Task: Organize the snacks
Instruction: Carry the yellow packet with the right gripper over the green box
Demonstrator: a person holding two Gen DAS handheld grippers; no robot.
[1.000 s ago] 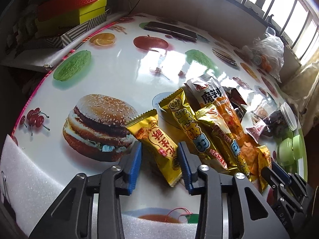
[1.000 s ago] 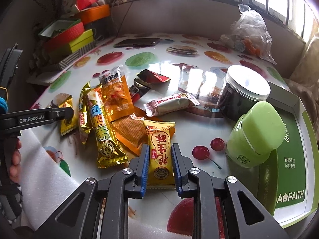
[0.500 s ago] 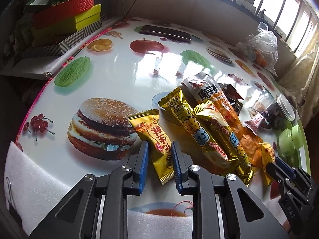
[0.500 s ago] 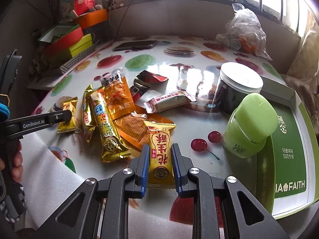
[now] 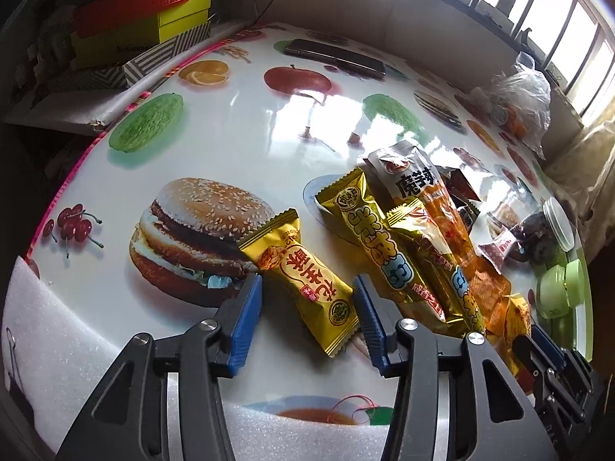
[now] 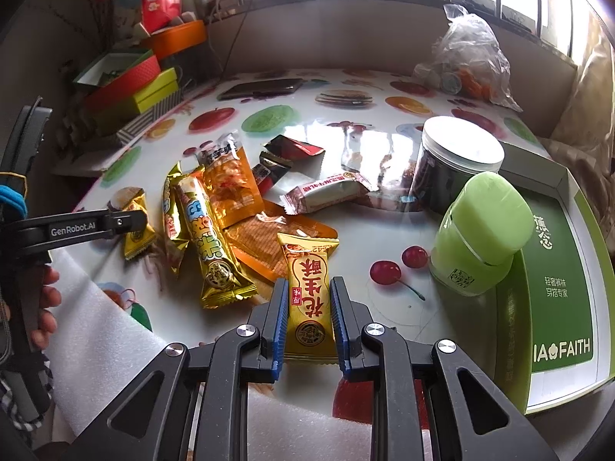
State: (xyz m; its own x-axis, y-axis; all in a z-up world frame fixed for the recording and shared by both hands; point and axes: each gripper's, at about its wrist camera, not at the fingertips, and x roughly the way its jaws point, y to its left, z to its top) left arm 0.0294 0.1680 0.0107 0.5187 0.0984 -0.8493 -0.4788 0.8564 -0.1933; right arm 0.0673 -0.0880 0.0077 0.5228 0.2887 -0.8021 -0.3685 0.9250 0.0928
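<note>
A gold peanut-crisp packet lies on the fruit-print table between the fingers of my left gripper, which is open around it. My right gripper is shut on a second gold peanut-crisp packet, holding its lower half. A pile of snacks lies between them: long gold sticks, an orange pack, a flat orange wafer pack, a white-brown bar and dark red packets. The left gripper also shows in the right wrist view.
A dark jar with a white lid and a light green jar stand beside a green-lined box at right. A plastic bag, a phone and stacked boxes sit at the back. White foam covers the near edge.
My left gripper, shut on the gold packet half a second ago, has opened, and the packet lies between its fingers. My right gripper stays shut on its packet, nearly still.
</note>
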